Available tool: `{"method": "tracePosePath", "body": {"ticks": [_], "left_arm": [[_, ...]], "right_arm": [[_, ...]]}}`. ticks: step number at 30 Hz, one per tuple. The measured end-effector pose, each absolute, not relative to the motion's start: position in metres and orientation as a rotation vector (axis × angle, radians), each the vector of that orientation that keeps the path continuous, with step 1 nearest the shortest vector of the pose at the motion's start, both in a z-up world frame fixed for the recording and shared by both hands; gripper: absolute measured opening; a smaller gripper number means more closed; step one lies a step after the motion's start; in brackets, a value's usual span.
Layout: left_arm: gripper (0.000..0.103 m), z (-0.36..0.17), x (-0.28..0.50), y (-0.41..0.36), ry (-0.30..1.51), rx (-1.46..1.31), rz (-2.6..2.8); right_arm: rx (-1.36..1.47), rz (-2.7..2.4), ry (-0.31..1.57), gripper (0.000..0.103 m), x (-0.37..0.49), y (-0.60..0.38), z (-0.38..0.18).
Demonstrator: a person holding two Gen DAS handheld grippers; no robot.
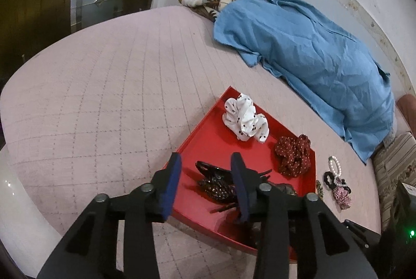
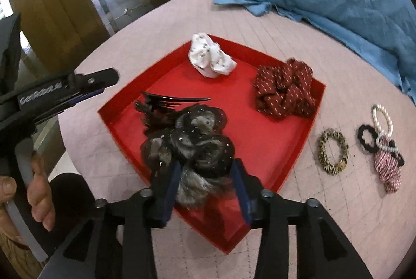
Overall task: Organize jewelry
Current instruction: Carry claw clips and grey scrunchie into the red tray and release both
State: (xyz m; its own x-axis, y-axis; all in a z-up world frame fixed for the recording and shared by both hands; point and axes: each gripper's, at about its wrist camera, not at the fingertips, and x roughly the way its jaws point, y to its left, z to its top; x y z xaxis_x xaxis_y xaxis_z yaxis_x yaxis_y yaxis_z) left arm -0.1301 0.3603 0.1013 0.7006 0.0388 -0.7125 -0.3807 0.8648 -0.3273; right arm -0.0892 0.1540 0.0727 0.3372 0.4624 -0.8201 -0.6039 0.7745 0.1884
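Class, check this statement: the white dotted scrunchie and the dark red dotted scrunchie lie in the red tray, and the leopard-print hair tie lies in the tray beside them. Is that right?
Not quite. The white dotted scrunchie and the dark red dotted scrunchie do lie in the red tray, but the leopard-print hair tie lies outside it, on the pink quilted bedcover past the tray's right wall. The right wrist view shows this.

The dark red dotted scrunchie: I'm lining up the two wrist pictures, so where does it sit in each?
Left wrist view: the dark red dotted scrunchie lies right of centre, at the red tray's far right corner.
Right wrist view: it lies upper right of centre, against the tray's right rim.
Shared landmark: the white dotted scrunchie in the tray's far corner, left of the red one in both.
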Motion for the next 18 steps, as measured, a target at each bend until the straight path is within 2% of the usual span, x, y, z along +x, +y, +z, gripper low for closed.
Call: {"method": "tracePosePath", "body": {"ticks": [2,4,7,18], "left_arm": [[0.043,0.105,-0.131,0.358,0.761,-0.474,0.247],[0.048,0.109,-0.134,0.356,0.752,-0.462,0.255],[0.053,0.117,-0.138,0.351,0.742,-0.439,0.268],[0.062,0.135,-0.142,0.318,0.737,-0.365,0.254]], "right_arm": [[-0.185,0.704,0.983,0.059,-0.095,0.156,0.078],[-0.197,0.709,0.959,0.061,-0.101,0.156,0.083],[-0.190,0.715,0.936,0.064,-0.107,0.149,0.091],[-0.078,0.590,0.899,0.071,-0.117,0.054,0.104]]}}
